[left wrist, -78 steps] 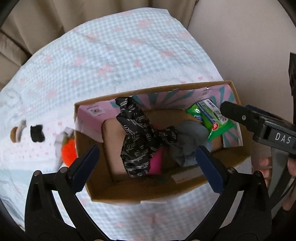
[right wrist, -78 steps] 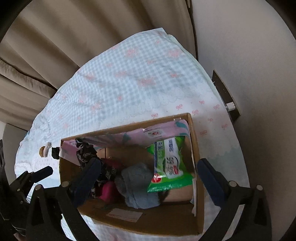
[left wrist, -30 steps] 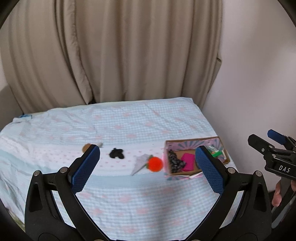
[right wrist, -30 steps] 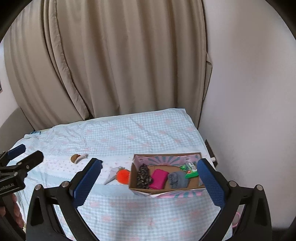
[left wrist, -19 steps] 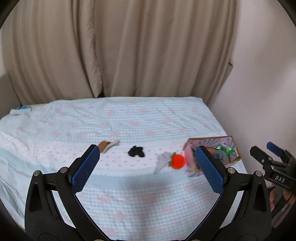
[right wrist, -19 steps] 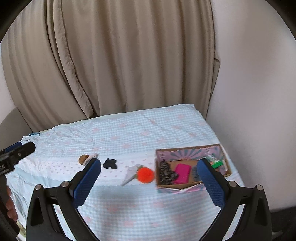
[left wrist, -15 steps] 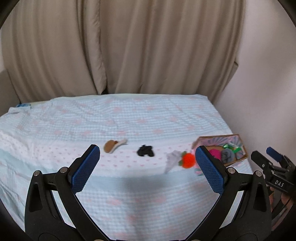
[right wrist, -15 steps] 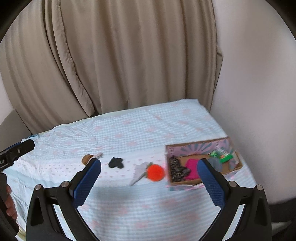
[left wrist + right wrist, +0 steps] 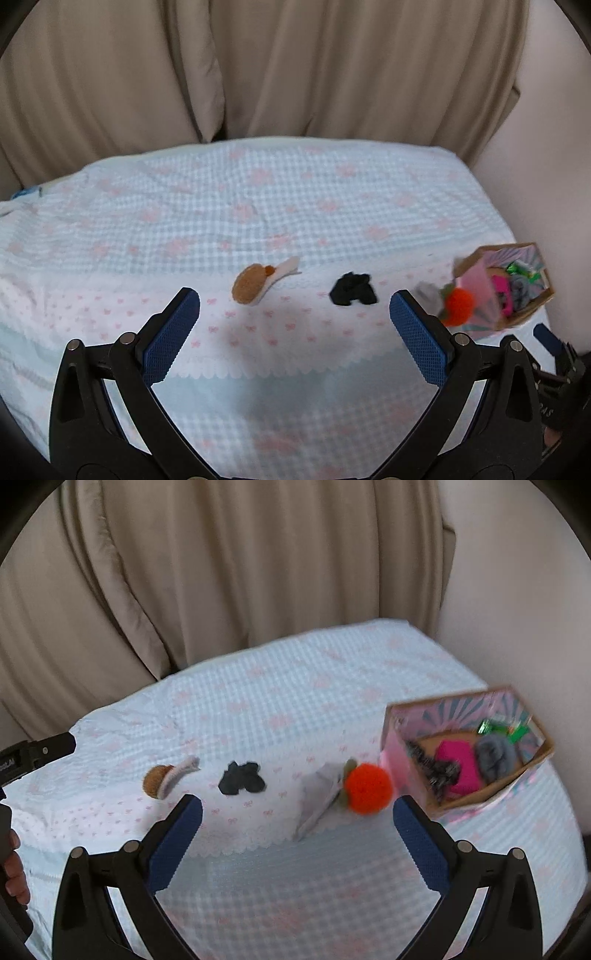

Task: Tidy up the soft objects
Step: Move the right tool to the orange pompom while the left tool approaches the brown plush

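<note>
A cardboard box (image 9: 491,794) at the bed's right holds a black patterned cloth (image 9: 434,768), a pink item (image 9: 458,766), a grey cloth (image 9: 495,755) and a green packet (image 9: 504,729). Left of it lie an orange pom-pom (image 9: 367,788) on a pale folded cloth (image 9: 317,794), a black soft item (image 9: 242,773) and a brown-and-white item (image 9: 166,773). They also show in the left wrist view: box (image 9: 532,310), pom-pom (image 9: 458,301), black item (image 9: 352,290), brown item (image 9: 255,284). My left gripper (image 9: 295,330) and right gripper (image 9: 297,819) are open, empty, held back from the bed.
The bed (image 9: 295,206) has a light blue checked cover with pink bows. Beige curtains (image 9: 240,572) hang behind it and a pale wall (image 9: 517,609) stands at the right. The left gripper's tip shows at the right wrist view's left edge (image 9: 37,753).
Both grippers pulled up and back from the box, then swung left. The box slid to the right edge of both views; the loose items came to centre. Both jaws stayed open.
</note>
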Tool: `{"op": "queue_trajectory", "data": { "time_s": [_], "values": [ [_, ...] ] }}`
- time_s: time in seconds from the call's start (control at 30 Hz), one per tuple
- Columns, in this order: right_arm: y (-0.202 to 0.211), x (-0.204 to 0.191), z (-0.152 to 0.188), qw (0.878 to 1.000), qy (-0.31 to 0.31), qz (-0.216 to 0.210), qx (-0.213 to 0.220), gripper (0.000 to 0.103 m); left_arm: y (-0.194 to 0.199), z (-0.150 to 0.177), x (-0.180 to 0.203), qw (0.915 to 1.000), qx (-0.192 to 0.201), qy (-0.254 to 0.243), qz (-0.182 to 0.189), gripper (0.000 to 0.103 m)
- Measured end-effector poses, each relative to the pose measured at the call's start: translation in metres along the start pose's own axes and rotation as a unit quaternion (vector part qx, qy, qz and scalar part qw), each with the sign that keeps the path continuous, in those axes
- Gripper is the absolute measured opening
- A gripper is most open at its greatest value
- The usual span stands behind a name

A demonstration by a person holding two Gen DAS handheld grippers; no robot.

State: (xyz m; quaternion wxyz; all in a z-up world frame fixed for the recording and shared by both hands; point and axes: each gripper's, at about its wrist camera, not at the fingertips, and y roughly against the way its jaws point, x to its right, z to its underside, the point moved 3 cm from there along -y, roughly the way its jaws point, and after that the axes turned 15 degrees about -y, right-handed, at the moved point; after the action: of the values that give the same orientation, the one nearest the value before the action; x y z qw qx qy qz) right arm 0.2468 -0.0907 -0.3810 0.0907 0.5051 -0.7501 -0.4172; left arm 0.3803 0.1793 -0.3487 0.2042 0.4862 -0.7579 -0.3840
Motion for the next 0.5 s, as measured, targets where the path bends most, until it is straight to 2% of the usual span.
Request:
{"op": "queue_trajectory", "data": {
  "time_s": [0.07, 0.3, 0.47, 0.5],
  "values": [
    [-0.025, 0.003, 0.010, 1.000, -0.015, 0.008, -0.011, 0.097, -0.025, 0.003, -0.005, 1.0000, -0.009, -0.001, 0.003, 0.102],
    [-0.110, 0.024, 0.034, 0.996, -0.066, 0.050, -0.041, 0.097, -0.116, 0.016, -0.025, 0.9990, -0.039, -0.004, 0.020, 0.098],
    [-0.155, 0.035, 0.041, 0.993, -0.085, 0.068, -0.049, 0.096, -0.170, 0.028, -0.037, 0.9975, -0.054, -0.016, 0.043, 0.097],
    [-0.162, 0.037, 0.042, 0.992, -0.087, 0.070, -0.050, 0.086, -0.178, 0.030, -0.039, 0.9972, -0.056, -0.019, 0.047, 0.096]
  ]
}}
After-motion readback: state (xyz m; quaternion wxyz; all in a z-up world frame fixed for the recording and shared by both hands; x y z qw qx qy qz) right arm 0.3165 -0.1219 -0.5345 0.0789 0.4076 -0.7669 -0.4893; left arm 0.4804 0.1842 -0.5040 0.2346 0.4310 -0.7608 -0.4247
